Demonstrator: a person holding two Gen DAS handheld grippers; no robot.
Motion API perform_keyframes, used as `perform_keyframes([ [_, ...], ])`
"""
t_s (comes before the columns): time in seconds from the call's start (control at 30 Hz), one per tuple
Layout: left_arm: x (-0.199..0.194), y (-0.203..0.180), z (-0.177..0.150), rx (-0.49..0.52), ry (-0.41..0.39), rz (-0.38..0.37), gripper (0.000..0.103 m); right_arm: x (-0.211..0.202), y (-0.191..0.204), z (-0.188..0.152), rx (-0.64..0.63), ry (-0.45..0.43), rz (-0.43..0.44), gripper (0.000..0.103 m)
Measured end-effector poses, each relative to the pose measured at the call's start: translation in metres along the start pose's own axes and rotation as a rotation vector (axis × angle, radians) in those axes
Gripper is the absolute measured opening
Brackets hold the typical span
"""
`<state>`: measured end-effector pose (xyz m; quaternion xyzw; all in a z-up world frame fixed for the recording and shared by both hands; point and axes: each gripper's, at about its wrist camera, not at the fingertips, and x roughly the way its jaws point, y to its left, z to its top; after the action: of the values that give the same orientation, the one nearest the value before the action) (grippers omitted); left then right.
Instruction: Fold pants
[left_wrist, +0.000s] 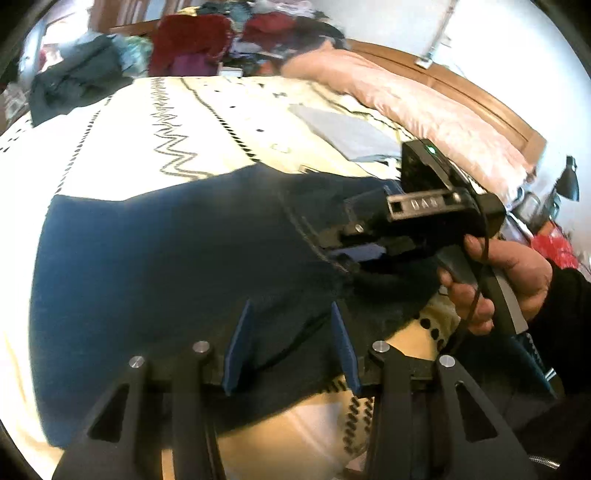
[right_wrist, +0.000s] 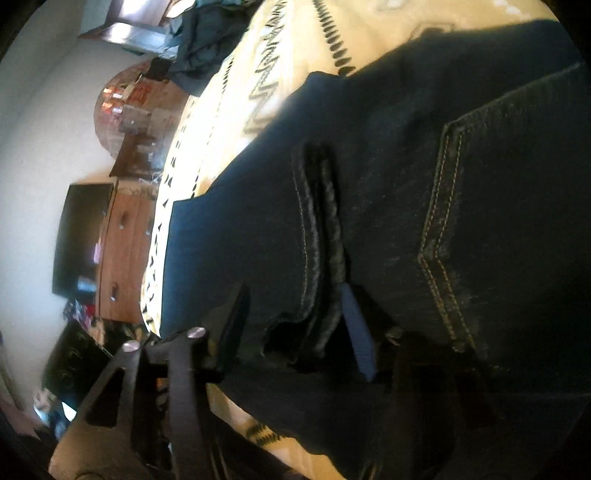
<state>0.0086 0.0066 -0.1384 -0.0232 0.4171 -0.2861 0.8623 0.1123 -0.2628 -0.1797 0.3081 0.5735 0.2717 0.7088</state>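
Dark blue jeans (left_wrist: 147, 258) lie spread on the patterned cream bedcover (left_wrist: 147, 129). My left gripper (left_wrist: 290, 343) hovers open above their near edge, nothing between its blue fingers (left_wrist: 236, 347). To the right, a hand (left_wrist: 509, 273) holds my right gripper (left_wrist: 354, 251) low against the jeans. In the right wrist view the jeans (right_wrist: 406, 184) fill the frame, back pocket (right_wrist: 498, 221) to the right. My right gripper (right_wrist: 295, 328) stands open, a stitched, doubled edge of denim (right_wrist: 317, 258) running between its fingers without being pinched.
A folded grey garment (left_wrist: 343, 129) and a pink duvet (left_wrist: 406, 96) lie further back on the bed, by the wooden headboard (left_wrist: 480, 103). Piled clothes (left_wrist: 221, 40) and a dark garment (left_wrist: 74, 81) sit at the far side. A dresser (right_wrist: 122, 251) with a screen (right_wrist: 81, 236) stands beyond the bed's end.
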Motion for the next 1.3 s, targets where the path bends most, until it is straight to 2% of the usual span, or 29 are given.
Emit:
perform_keyframes([
  [0.13,-0.016,0.015,0.004,-0.051,-0.047,0.033,0.045,0.006,0.015,-0.011,-0.110,0.017,-0.124,0.054],
  [0.27,-0.041,0.042,0.008,-0.132,-0.124,0.051,0.045,0.005,0.018,-0.021,-0.163,0.017,-0.181,0.052],
  [0.33,-0.051,0.060,0.009,-0.170,-0.147,0.088,0.045,0.009,0.018,-0.022,-0.192,0.020,-0.218,0.046],
  [0.4,-0.063,0.082,0.009,-0.225,-0.170,0.139,0.045,0.009,0.016,-0.021,-0.183,0.008,-0.212,0.030],
  [0.47,-0.076,0.099,0.007,-0.260,-0.199,0.174,0.045,0.003,0.014,-0.024,-0.137,-0.005,-0.148,0.022],
  [0.57,-0.093,0.119,0.004,-0.288,-0.227,0.210,0.045,-0.015,0.027,-0.029,-0.140,-0.058,-0.112,0.020],
  [0.63,-0.096,0.129,0.000,-0.295,-0.213,0.228,0.045,-0.018,0.025,-0.031,-0.154,-0.075,-0.129,0.020],
  [0.7,-0.093,0.132,-0.004,-0.293,-0.191,0.233,0.045,-0.001,0.013,-0.031,-0.157,-0.029,-0.169,0.023],
  [0.77,-0.091,0.129,-0.011,-0.272,-0.170,0.230,0.045,0.000,0.006,-0.031,-0.162,-0.022,-0.162,0.024],
  [0.8,-0.090,0.126,-0.014,-0.262,-0.160,0.227,0.045,-0.005,0.008,-0.031,-0.164,-0.025,-0.168,0.034],
  [0.9,-0.082,0.117,-0.020,-0.239,-0.145,0.217,0.045,-0.043,0.026,-0.030,-0.248,-0.088,-0.242,0.044],
  [0.97,-0.072,0.113,-0.022,-0.234,-0.122,0.195,0.045,-0.063,0.037,-0.024,-0.282,-0.158,-0.282,0.044],
  [1.03,-0.061,0.111,-0.025,-0.232,-0.101,0.185,0.045,-0.056,0.056,-0.010,-0.356,-0.180,-0.262,0.044],
  [1.1,-0.049,0.116,-0.031,-0.240,-0.080,0.176,0.045,-0.032,0.067,0.005,-0.415,-0.147,-0.184,0.041],
  [1.17,-0.038,0.130,-0.039,-0.283,-0.052,0.173,0.045,0.008,0.071,0.018,-0.482,-0.075,-0.129,0.040],
  [1.23,-0.041,0.137,-0.042,-0.322,-0.078,0.139,0.045,0.050,0.060,0.022,-0.484,0.048,-0.141,0.038],
  [1.27,-0.044,0.138,-0.042,-0.339,-0.078,0.141,0.045,0.068,0.049,0.023,-0.463,0.107,-0.185,0.032],
  [1.3,-0.048,0.137,-0.041,-0.347,-0.083,0.145,0.045,0.066,0.049,0.024,-0.459,0.090,-0.190,0.030],
])
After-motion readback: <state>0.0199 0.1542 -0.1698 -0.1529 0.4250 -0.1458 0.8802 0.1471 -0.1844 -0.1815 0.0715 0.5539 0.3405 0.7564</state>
